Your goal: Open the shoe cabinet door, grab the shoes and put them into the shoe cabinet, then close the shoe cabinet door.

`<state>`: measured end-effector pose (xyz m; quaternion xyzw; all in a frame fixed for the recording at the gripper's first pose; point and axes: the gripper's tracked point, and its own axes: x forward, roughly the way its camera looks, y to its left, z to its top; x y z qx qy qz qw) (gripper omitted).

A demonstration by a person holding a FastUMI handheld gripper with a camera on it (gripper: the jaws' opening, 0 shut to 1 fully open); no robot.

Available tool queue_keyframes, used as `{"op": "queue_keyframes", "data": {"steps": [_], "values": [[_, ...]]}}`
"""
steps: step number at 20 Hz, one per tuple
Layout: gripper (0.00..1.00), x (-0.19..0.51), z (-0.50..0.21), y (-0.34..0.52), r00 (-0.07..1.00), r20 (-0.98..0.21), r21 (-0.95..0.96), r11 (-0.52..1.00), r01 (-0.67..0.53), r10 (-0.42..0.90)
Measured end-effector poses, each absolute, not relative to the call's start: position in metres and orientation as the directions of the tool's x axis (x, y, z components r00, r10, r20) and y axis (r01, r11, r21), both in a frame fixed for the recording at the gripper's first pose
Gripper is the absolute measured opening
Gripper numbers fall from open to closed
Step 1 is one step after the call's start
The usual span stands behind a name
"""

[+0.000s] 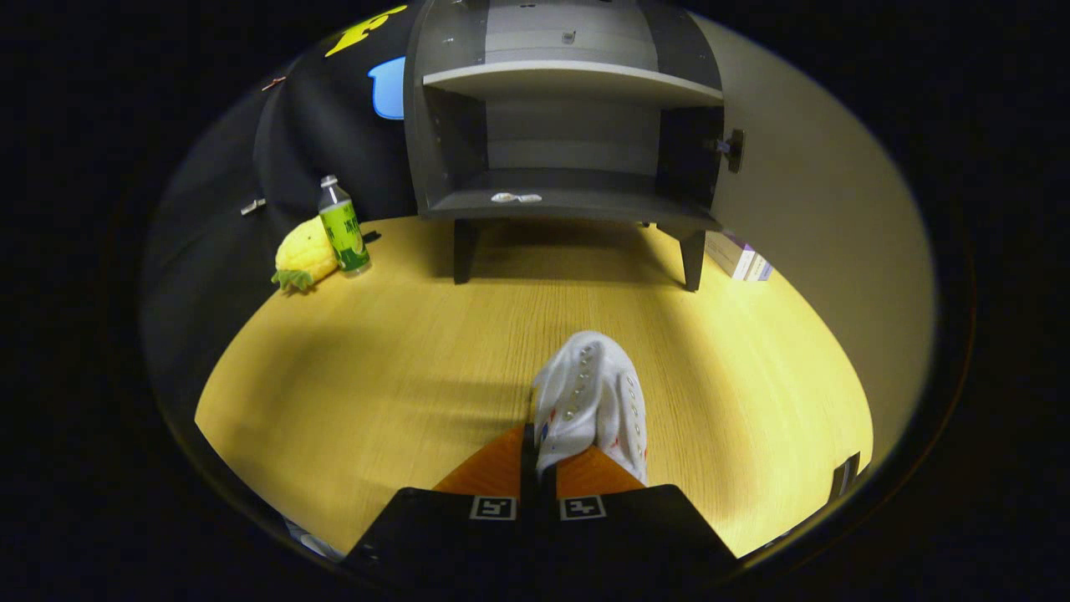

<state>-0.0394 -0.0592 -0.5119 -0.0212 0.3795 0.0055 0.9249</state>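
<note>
Hand-held gripper (539, 456), fingers nearly together, clamps white shoe (589, 401) by its heel above desk (376, 376). Beyond: cabinet (568, 125), door (802, 209) open w/ shelves bare; bottle (343, 227) & pineapple toy (305, 251) at its left.

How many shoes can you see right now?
1: a white lace-up sneaker pinched between the nearly closed fingers of the gripper, above the wooden tabletop, before the open grey shoe cabinet. A second may be hidden.
</note>
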Motion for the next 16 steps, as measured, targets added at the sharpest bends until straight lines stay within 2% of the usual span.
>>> {"op": "queue_keyframes", "data": {"steps": [9, 16], "values": [[0.04, 0.03, -0.35, -0.042, 0.848, -0.53, -0.069, 0.997, -0.037, -0.005], [0.04, 0.111, -0.258, -0.055, 0.917, -0.398, -0.081, 0.997, -0.007, -0.026]]}}
